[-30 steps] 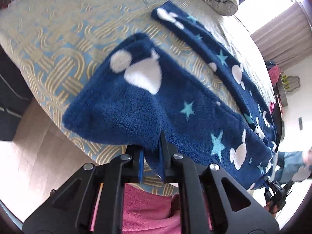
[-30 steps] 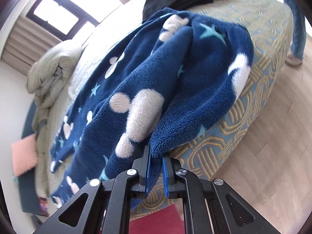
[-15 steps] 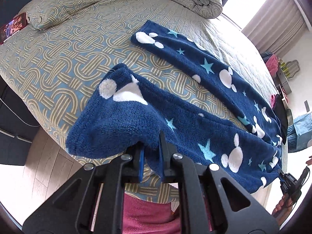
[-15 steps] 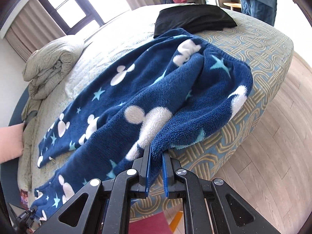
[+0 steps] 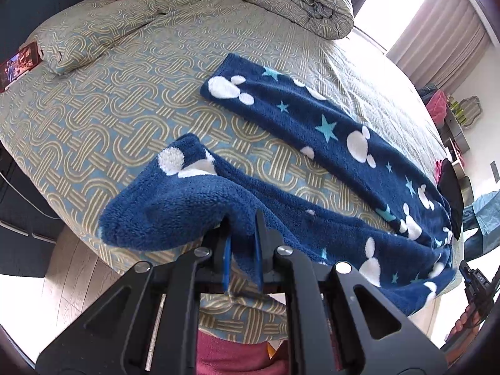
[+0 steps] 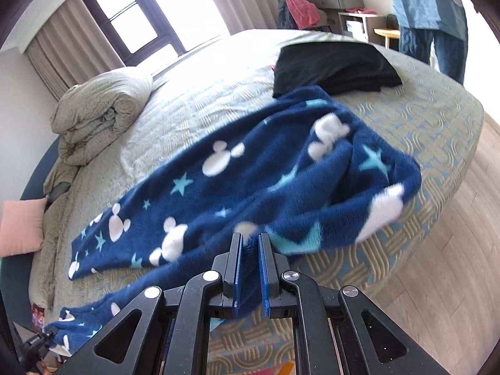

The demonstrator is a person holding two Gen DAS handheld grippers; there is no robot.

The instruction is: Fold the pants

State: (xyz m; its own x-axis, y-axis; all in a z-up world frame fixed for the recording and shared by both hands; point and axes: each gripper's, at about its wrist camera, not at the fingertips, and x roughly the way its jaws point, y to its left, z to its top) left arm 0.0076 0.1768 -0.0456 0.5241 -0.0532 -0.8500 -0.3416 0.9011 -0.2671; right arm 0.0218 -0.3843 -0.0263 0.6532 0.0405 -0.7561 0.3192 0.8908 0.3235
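Left wrist view: left gripper [image 5: 242, 243] clenched on the hem end of the near leg of the fleece pants [image 5: 328, 131], navy with white mouse heads and teal stars. Grasping the hem corner gives control of that leg's free end, probably so it can be carried over onto the other leg. Near leg runs along the near edge of the bed [image 5: 93, 118], its hem raised off the cover. Far leg lies flat, further in toward the middle of the bed, hem pointing at the rolled duvet [image 5: 297, 3]. Legs apart at the hems, joining toward the right. Patterned pillow [image 5: 103, 31] at the far left corner, well clear. Right gripper shows small at the lower right edge, by the waist end.

Right wrist view: right gripper [image 6: 250, 268] clenched on fleece at the waist end of the same pants, at the near edge of the bed. Cloth bunched and partly lifted here, blurred. Holding both ends of one side keeps the fabric taut for a lengthwise fold, by my reading. Folded black garment [image 6: 334, 68] just beyond the waist, toward the far right corner; whether it touches, cannot tell. A person [image 6: 431, 15] stands past that corner.
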